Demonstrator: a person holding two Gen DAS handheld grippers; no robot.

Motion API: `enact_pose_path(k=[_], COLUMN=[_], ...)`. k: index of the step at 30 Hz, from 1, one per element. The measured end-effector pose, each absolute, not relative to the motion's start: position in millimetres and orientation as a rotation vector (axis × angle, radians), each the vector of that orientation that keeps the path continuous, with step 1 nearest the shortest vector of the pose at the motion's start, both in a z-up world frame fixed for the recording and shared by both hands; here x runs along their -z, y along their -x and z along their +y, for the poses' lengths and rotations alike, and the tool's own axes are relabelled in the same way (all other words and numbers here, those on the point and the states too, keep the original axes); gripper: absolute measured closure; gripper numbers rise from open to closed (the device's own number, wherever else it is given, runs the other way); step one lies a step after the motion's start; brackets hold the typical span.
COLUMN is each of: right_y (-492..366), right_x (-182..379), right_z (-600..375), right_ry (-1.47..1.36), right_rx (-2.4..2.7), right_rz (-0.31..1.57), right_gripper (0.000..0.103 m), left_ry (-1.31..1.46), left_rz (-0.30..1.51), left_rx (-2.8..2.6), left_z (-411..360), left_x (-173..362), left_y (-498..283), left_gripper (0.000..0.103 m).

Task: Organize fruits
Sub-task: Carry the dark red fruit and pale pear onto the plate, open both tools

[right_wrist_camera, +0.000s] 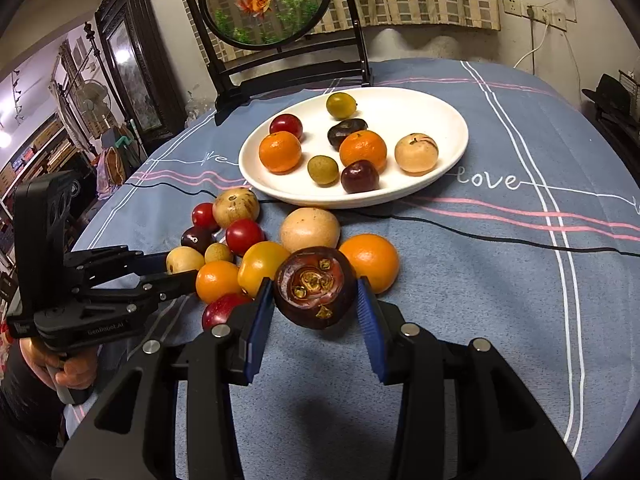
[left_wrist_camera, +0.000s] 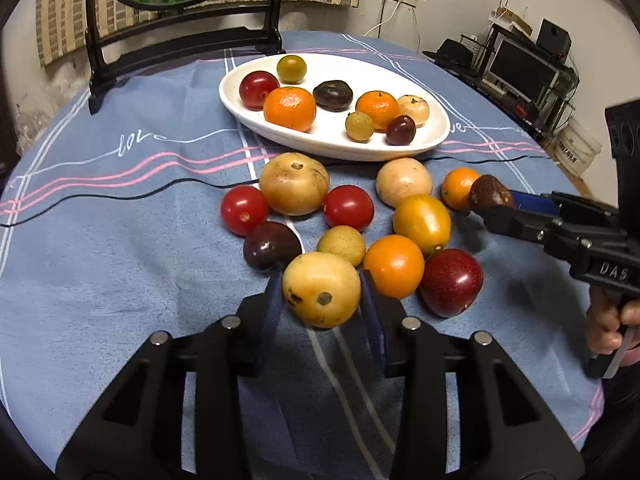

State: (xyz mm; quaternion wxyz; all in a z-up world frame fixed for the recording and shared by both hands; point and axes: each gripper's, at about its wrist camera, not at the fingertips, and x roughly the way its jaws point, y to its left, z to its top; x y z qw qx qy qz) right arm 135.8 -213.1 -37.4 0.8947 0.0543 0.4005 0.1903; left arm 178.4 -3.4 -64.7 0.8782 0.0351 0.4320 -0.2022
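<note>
- On the blue tablecloth (left_wrist_camera: 120, 240), near edge of the loose fruit pile: your L gripper (left_wrist_camera: 322, 300) is clamped on a pale yellow round fruit (left_wrist_camera: 322, 290). Blue pads press both its sides; dark spots face the cam.
- Just beside that fruit: a dark purple fruit (left_wrist_camera: 270, 245) at its left, a small tan fruit (left_wrist_camera: 341, 245) behind it, an orange (left_wrist_camera: 394, 266) at its right.
- R side of pile: your R gripper (right_wrist_camera: 316, 300) grips a dark purple mangosteen (right_wrist_camera: 314, 292), scarred end toward the cam. Pads contact both sides.
- Mangosteen sits in front of a yellow fruit (right_wrist_camera: 262, 266) and a 2nd orange (right_wrist_camera: 372, 260); can't tell if it rests on the cloth.
- Behind the pile: white oval plate (left_wrist_camera: 256, 92) w/ eight fruits in it, incl. two mandarins, two red-purple ones, one dark one.
- Rest of pile: two cherry tomatoes (left_wrist_camera: 244, 210), a red plum-like fruit (left_wrist_camera: 452, 282), two tan round fruits.
- A black cable (left_wrist_camera: 100, 196) crosses the cloth between plate and pile.
</note>
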Motion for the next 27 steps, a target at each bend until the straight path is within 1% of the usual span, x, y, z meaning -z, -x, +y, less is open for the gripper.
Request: enact_pose_path(k=[10,15,22,27], right_y=[-132.8,-131.5,-127.9,-138.7], right_x=[36.0,36.2,30.2,10.7], right_z=[-215.0,-214.0,-211.2,-212.1], right_ry=[-0.124,-0.121,-0.129,-0.125], right_rx=[-0.395,-0.399,-0.435,-0.431], right_rz=[0.819,0.817,0.788,0.745], right_gripper=[0.061,0.061,0.061,0.061], left_ry=[-0.115,-0.178,-0.182,-0.157], left_rz=[0.875,0.845,0.790,0.751], left_rx=[0.343,0.252,0.178,0.204], left_z=[-9.1,-8.9,-4.2,-5.1], left_x=[57.1,48.3,26.3,0.4], left_y=[-161.7,-153.5,-150.8,-166.4], left_gripper=[0.065,0.065,0.065,0.065])
